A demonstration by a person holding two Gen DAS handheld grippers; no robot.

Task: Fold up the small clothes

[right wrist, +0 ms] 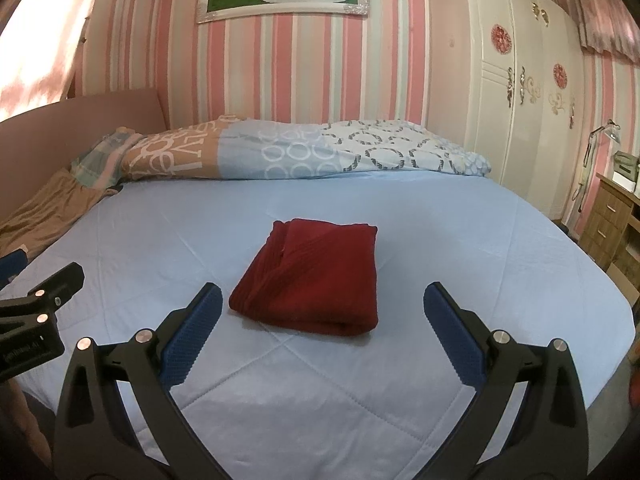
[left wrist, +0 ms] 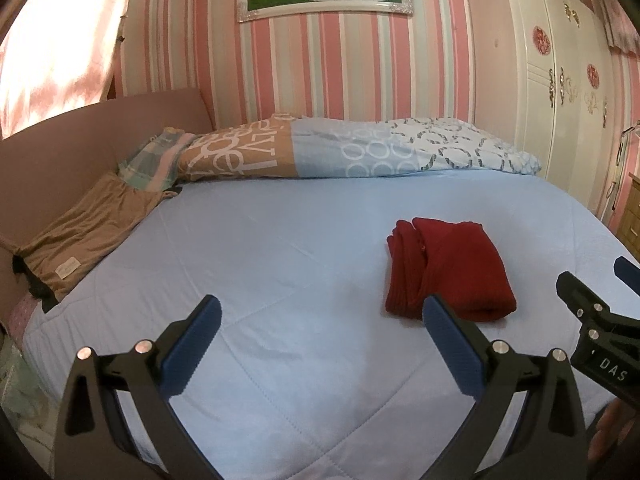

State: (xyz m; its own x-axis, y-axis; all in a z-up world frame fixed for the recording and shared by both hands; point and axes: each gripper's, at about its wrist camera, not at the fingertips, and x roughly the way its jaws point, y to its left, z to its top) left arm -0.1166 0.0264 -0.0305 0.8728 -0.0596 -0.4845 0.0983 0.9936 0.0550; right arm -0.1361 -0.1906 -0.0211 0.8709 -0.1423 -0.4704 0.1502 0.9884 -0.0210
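Observation:
A dark red knit garment (right wrist: 316, 280) lies folded in a neat rectangle on the light blue quilt (right wrist: 360, 380). It also shows in the left wrist view (left wrist: 448, 268), to the right of centre. My right gripper (right wrist: 322, 304) is open and empty, its blue pads (right wrist: 192, 336) a little in front of the garment, not touching it. My left gripper (left wrist: 322, 308) is open and empty over bare quilt, left of the garment. The right gripper's tip (left wrist: 580, 296) shows at the right edge of the left wrist view; the left gripper's tip (right wrist: 60, 280) shows at the left edge of the right wrist view.
A rolled patterned duvet (right wrist: 300, 152) lies along the far side of the bed against the striped wall. A brown garment (left wrist: 88, 236) lies at the left by the pink headboard (left wrist: 80, 140). A white wardrobe (right wrist: 520, 100) and a wooden drawer unit (right wrist: 612, 216) stand to the right.

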